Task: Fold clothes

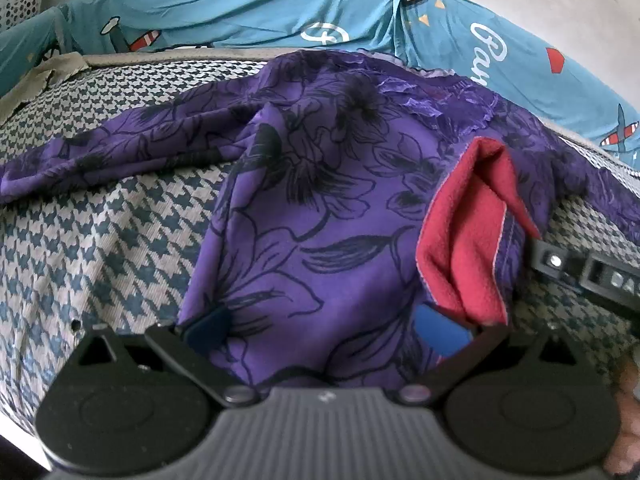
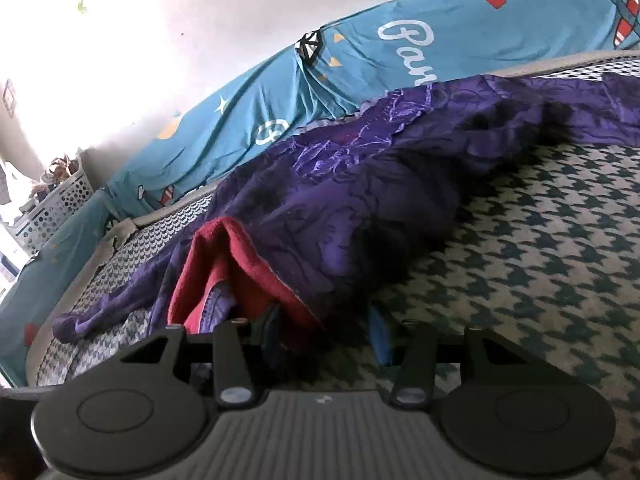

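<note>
A purple floral garment with a red fleece lining lies crumpled on a houndstooth-covered surface. My left gripper stands at its near hem, fingers wide apart, with cloth draped loosely between and over the blue pads. In the right wrist view the garment runs from back right to front left, its red lining turned up. My right gripper is open at that folded-up edge, the cloth's edge lying loose between its fingers. Part of the right gripper shows at the garment's right side.
A teal printed sheet is bunched along the back of the surface. A white perforated basket stands at the far left by the wall. A hand shows at the lower right edge.
</note>
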Tool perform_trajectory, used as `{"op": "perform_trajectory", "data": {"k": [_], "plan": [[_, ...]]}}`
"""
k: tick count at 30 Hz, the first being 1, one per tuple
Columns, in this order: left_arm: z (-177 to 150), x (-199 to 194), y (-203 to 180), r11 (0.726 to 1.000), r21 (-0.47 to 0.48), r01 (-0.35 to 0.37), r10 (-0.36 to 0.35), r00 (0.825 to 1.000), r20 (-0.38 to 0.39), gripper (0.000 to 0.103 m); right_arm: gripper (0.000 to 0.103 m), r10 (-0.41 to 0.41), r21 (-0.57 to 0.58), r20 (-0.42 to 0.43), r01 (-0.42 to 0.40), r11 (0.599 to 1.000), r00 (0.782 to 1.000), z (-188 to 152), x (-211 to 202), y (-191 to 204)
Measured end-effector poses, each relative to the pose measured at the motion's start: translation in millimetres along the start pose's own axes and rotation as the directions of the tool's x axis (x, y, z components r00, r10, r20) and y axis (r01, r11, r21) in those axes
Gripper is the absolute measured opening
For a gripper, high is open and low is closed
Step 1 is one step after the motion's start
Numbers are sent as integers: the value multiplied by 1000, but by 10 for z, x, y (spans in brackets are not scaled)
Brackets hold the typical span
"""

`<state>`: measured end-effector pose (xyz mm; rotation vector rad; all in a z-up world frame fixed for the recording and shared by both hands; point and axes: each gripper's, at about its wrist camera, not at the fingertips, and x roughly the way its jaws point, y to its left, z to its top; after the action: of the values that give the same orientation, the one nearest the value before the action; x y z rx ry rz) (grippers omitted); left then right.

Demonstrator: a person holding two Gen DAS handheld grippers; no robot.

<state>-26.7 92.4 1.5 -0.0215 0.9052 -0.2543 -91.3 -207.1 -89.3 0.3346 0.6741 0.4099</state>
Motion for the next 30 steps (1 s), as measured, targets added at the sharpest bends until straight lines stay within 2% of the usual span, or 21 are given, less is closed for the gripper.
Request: {"op": "perform_trajectory", "data": {"k": [3,6,11,14,18,21,26,30], "plan": [[-2,2,9,1000,1,2,-2,1000,1,103,27,-11,-19,-5,11,1000,1000,10,39,48],[4,1,14,1000,-4,2,-2,1000,3,103,22,-34,-47,8,34,998,999,57,-77,122],[15,-4,19,1000,-11,1,-1,1000,4,103,14,-119,-134,70,127,983,990,137,-478,307],[21,-8,32,1000,-19,2,-2,1000,4,103,12,-147,-177,142,172,969,979,177,-829,394],[28,-13,37,1000,-24,-9,9,1000,8,103,12,-140,-159,213,176,972,967,256,-1302,385],[25,-25,49,1000,-28,-15,15,1000,11,103,12,-172,-164,248,216,962,953,280,-1569,362],[11,-23,21,1000,-6,-25,25,1000,13,103,15,-183,-99,237,211,972,954,285,-1880,154],[-6,-36,-2,999,14,-31,31,999,17,103,15,-149,-66,218,167,984,964,227,-2032,26]]}}
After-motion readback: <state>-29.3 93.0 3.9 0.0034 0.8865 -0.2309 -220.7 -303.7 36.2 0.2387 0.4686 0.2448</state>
